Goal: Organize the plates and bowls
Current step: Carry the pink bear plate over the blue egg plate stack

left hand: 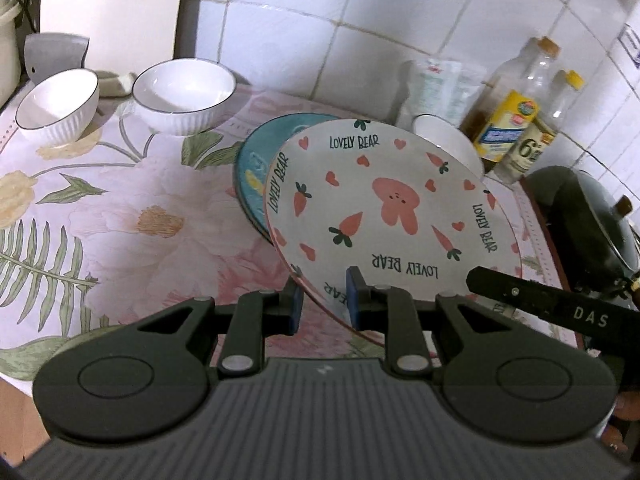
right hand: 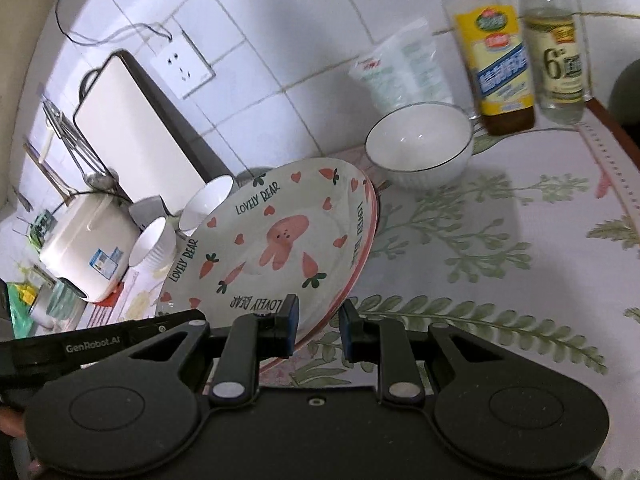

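A cream "Lovely Bear" plate [left hand: 384, 208] with a pink rabbit is held tilted above the floral tablecloth. My left gripper [left hand: 323, 304] is shut on its near rim. My right gripper [right hand: 318, 326] grips the same plate [right hand: 276, 248] at another part of the rim. A blue plate [left hand: 256, 168] lies just behind and under it. Two white ribbed bowls [left hand: 60, 108] [left hand: 184, 96] stand at the far left. A third white bowl [right hand: 420, 144] stands by the bottles, partly hidden behind the plate in the left wrist view [left hand: 444, 136].
Two oil and vinegar bottles [right hand: 500, 56] [right hand: 558, 60] and a plastic bag [right hand: 404, 68] stand against the tiled wall. A dark pan with a lid [left hand: 588, 216] sits at the right. A white rice cooker [right hand: 88, 248] and a cutting board [right hand: 136, 132] are at the left.
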Demonstrator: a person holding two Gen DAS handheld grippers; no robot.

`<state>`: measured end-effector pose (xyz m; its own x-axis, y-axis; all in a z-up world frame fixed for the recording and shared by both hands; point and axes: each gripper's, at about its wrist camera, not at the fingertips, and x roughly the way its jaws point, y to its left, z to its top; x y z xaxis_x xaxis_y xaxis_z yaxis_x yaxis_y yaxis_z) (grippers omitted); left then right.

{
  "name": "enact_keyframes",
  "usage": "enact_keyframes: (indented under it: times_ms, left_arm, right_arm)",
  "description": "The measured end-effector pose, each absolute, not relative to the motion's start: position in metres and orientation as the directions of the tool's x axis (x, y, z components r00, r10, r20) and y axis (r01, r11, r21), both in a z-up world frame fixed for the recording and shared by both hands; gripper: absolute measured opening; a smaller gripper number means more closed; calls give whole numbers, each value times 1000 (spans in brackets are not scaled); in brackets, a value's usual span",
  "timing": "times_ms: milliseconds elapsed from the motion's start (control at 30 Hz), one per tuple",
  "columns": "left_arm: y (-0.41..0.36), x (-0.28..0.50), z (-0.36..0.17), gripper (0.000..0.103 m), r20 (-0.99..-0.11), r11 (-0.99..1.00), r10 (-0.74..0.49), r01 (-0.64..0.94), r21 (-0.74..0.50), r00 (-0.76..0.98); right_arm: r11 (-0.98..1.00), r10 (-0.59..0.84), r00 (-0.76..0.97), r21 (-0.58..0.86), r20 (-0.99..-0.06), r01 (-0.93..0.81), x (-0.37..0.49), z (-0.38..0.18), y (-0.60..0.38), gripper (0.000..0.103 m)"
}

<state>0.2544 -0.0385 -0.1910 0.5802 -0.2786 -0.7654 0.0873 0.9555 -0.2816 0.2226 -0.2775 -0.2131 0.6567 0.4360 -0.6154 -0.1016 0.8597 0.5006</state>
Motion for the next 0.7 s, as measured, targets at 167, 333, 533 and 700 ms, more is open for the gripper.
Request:
enact_keyframes:
  times_ms: [167,333,533,700]
  left_arm:
    - [-29,279,-204,20,-778,957,-270,68,-283,568]
    - [-22,302,-214,20,-795,957,-265,50,-284,546]
    - [-21,315,-214,20,-813,956,-270,42,-291,515]
    - [-20,324,-213,20,-839,951,-280,14,-310,466]
  right_arm:
    - [864,429,642,495,-636,-87,250,-222,-263,26]
    - [870,419,624,489,-660,-67,275,-232,-253,26]
    - [879,400,608,475,-686,-43,296,-234,-248,26]
    - [901,361,587,434,-725,-19,303,-232,-242,26]
